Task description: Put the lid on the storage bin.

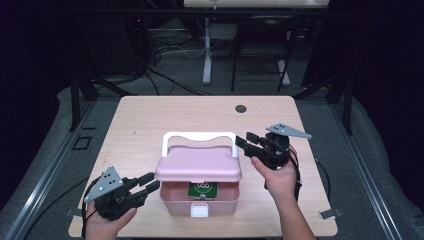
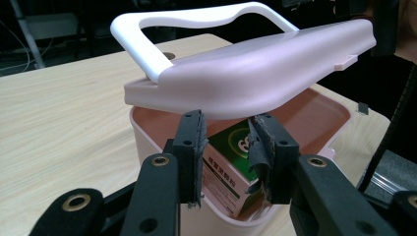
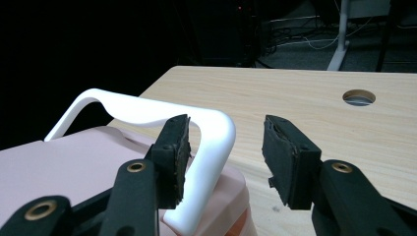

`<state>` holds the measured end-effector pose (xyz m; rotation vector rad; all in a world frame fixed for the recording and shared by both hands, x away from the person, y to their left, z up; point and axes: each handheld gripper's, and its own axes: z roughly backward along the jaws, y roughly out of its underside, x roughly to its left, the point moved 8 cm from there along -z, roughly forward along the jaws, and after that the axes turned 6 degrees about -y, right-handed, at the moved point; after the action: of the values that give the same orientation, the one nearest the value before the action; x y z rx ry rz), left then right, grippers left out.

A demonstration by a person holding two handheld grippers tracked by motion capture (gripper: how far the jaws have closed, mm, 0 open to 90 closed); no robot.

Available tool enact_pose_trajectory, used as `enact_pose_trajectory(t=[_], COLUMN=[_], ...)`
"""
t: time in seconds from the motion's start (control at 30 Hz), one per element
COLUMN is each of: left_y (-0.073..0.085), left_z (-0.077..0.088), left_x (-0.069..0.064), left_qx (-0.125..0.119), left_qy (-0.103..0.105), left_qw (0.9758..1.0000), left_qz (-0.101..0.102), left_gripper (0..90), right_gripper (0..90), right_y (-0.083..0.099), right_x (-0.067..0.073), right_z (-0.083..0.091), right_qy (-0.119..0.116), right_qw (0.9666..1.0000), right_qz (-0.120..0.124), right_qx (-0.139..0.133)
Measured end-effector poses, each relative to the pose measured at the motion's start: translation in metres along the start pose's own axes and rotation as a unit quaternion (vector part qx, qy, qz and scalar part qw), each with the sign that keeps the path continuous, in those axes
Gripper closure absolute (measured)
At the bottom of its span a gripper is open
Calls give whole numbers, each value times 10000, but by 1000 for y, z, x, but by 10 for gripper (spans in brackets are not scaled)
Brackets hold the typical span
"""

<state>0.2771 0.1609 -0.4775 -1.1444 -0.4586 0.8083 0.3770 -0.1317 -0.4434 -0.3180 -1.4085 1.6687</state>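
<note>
Right gripper (image 3: 225, 157): jaws parted, unclenched, straddling the right-hand corner of the white handle (image 3: 206, 142); near pad just beside the handle, far pad well clear, nothing pinched. Handle's long axis running across, 9 to 3 o'clock, along the lid's far edge; the corner lies dead ahead of these jaws, at roughly 9 o'clock from the right hand in the high view.

Left gripper (image 2: 227, 157): jaws half apart, released, aimed at the near left corner of the pink box (image 1: 200, 200), just under the tilted pink lid (image 2: 255, 73); grasping nothing. Beyond the pads, a green carton (image 2: 231, 162) inside the box.

Box at 6 o'clock on the desk (image 1: 150, 120), lid propped ajar, front open. Right hand nearer the handle; probably the one to close on it.
</note>
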Motion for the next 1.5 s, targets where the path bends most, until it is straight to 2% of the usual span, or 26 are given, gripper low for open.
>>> enact_pose_trajectory(t=[0.57, 1.5], left_y=[16, 42], left_z=[-3, -5], left_x=[-3, -5], left_qx=[113, 445], left_qy=[35, 95], left_qw=[9999, 9990], left_qz=[-3, 17], left_gripper=[665, 670], right_gripper=[516, 513], right_y=[-1, 0], right_x=[3, 0], right_z=[1, 2], right_qy=[-22, 4], right_qw=[10000, 10000], right_qz=[27, 0], right_qx=[-38, -52])
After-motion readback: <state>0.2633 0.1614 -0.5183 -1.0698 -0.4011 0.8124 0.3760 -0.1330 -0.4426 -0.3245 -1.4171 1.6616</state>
